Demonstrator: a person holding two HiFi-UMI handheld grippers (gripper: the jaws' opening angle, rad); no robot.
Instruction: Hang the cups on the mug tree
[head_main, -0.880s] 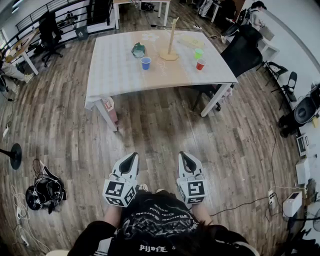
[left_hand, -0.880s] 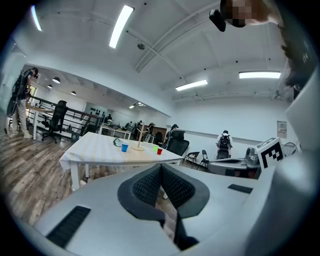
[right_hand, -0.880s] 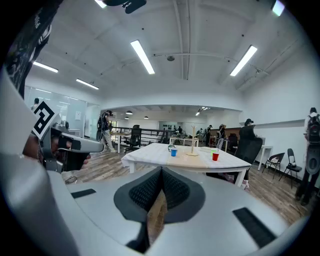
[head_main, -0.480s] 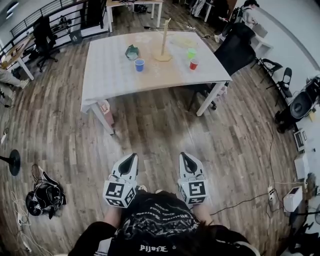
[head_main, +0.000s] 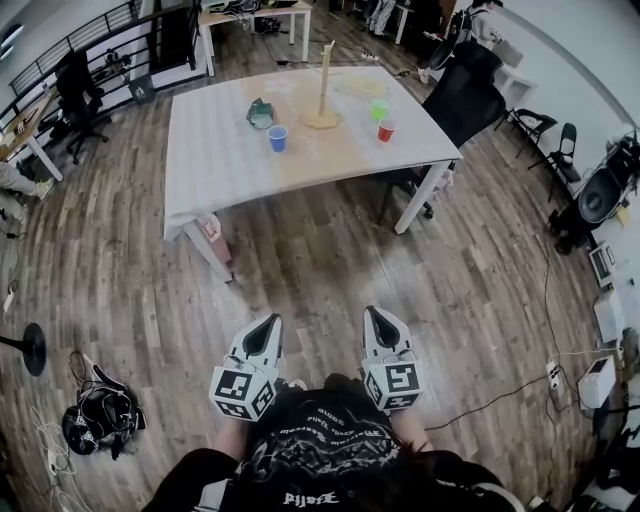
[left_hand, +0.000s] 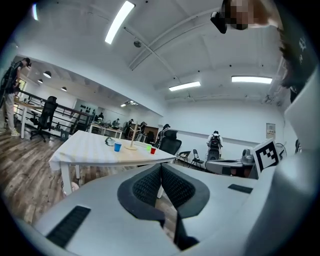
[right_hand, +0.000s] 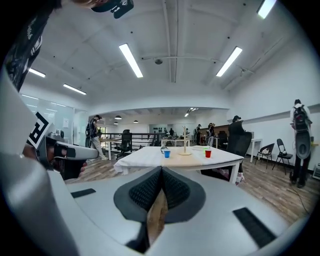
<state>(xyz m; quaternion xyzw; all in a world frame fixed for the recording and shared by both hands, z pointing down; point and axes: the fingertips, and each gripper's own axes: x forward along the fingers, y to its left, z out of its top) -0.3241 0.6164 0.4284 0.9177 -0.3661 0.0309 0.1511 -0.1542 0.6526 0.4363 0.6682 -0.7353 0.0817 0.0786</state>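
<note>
Spotter: What worries you from here?

Operator: Both are pinched together with nothing in them. My left claw and my right claw hang low over the wood-plank floor, well apart from the white-covered tabletop. If I arrive with them closed, I judge I'd shove a cup over rather than take it. The slim wooden mug tree on its small round base looks easy to tip, too.

Spotter: And the count?

Operator: One tree, with nothing hanging on it that I can see. Three cups stand near it: one small blue plastic cup to its left, and one small red plastic cup and one small green plastic cup to its right. One dark teal object lies near the blue one; I cannot tell whether it is a fourth cup.
</note>
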